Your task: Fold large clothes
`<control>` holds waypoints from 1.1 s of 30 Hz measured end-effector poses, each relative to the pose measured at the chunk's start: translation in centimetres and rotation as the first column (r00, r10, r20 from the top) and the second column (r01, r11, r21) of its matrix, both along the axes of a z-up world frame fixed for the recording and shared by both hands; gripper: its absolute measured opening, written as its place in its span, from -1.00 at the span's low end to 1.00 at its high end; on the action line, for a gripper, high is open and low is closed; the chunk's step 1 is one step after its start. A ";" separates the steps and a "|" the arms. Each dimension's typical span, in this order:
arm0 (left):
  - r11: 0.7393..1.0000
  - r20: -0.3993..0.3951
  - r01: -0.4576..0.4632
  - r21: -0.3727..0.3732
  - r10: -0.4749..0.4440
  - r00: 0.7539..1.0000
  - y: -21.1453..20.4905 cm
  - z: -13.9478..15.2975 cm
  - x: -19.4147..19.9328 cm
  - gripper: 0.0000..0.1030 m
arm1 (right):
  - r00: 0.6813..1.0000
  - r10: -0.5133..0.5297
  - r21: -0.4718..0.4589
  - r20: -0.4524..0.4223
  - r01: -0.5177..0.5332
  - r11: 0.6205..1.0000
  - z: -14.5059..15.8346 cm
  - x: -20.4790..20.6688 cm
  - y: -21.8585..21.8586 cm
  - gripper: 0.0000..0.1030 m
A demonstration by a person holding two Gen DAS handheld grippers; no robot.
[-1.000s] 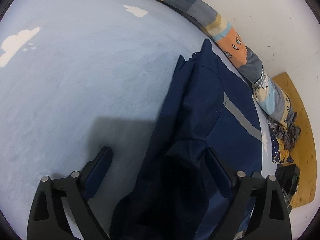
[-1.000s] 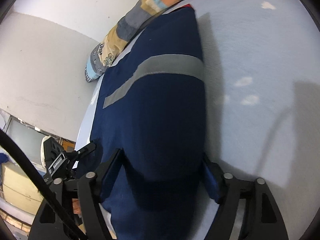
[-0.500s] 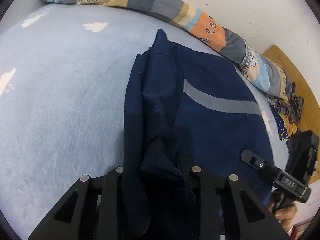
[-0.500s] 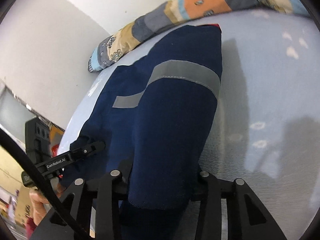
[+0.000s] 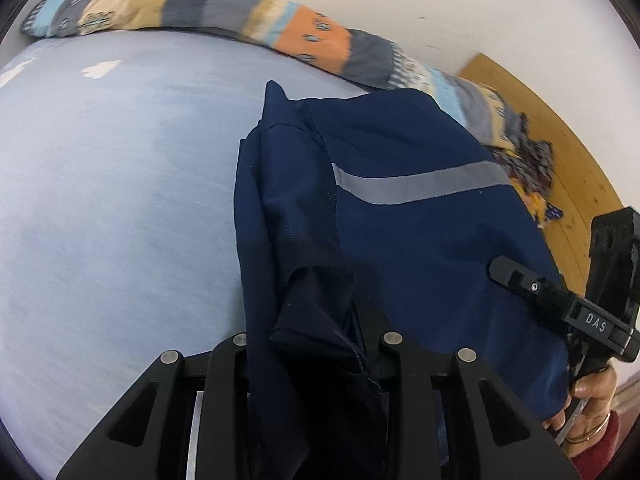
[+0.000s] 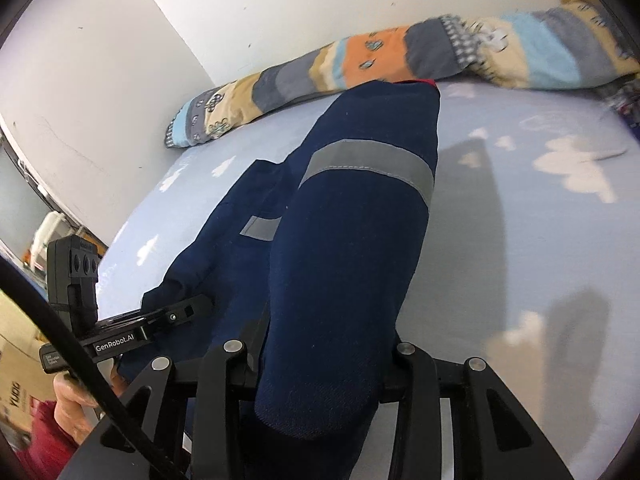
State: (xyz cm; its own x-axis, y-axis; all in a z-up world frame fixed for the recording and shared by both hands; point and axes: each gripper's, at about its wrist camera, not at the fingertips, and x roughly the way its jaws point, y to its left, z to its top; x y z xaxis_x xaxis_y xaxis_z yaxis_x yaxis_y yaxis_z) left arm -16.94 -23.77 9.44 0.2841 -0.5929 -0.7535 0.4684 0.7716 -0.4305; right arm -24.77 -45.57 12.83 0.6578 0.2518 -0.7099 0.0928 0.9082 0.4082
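I have both tongs clamped on the navy garment [image 5: 400,220], each pinching a bunched edge at the near end, so the cloth hangs between my 2 grips and I can carry that end over in one piece. The left tongs [image 5: 316,344] are drawn narrow around a thick gather of folded layers; the right tongs [image 6: 320,352] are likewise pulled in on the wide rounded fold that runs up toward the grey reflective stripe [image 6: 372,160]. From the left wrist camera I can see the right tongs' body off to the side, its finger lying against the fabric, so the 2 grips sit near each other along the same edge.

The far end of the garment rests on the pale blue bed [image 5: 120,200], reaching up to the striped patchwork bolster [image 5: 312,40] along the wall. Keeping that far end down gives me an anchor: it holds the cloth in place while I lift the near end.

My judgement is that I am mid-fold, raising the near half to lay it over the far half. The risk is uneven tension, since the left grip holds a messier bundle that could slip or skew the fold line
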 end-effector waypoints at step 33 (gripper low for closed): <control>0.932 0.212 0.087 0.352 -0.170 0.962 -1.4 -2.2 -11.0 0.04 | 0.947 -0.192 0.010 -0.256 0.201 0.979 -2.3 -6.6 -4.5 -0.55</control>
